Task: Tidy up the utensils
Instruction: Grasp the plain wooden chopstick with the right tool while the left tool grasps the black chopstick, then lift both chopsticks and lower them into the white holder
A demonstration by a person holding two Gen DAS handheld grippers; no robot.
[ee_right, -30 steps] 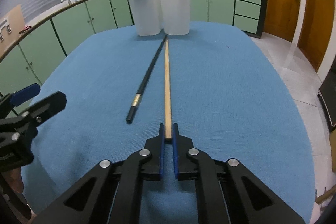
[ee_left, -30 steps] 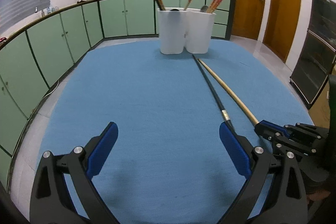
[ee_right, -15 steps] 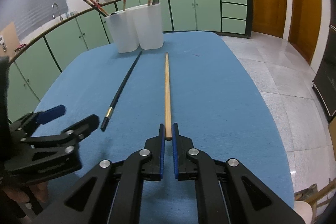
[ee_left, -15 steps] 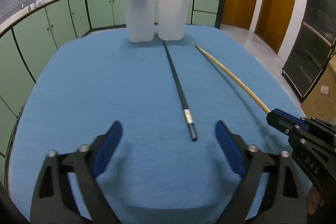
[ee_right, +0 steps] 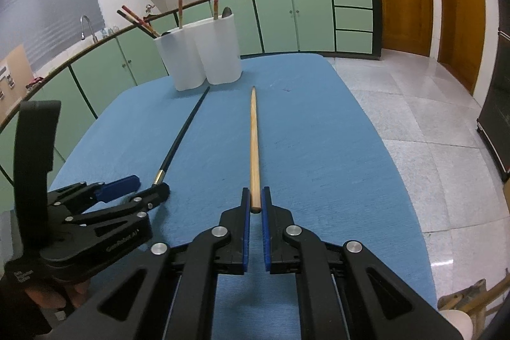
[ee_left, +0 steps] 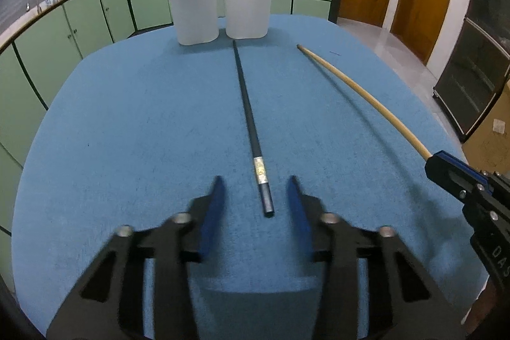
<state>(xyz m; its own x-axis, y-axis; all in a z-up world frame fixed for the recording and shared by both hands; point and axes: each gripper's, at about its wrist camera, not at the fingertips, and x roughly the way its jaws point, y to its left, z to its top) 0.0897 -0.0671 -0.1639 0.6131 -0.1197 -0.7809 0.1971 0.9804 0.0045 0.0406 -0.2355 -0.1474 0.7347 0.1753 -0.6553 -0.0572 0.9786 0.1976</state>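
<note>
Left gripper [ee_left: 255,190] closing astride black chopstick [ee_left: 247,107]; right gripper [ee_right: 255,196] clamps wooden chopstick [ee_right: 254,142]

The left gripper [ee_left: 255,190] is closing around the near end of a black chopstick [ee_left: 250,129] lying on the blue cloth [ee_left: 127,133], pads not yet touching it. At right, the right gripper [ee_left: 438,160] holds a wooden chopstick [ee_left: 360,91]; two white holders [ee_left: 220,2] stand beyond
</note>
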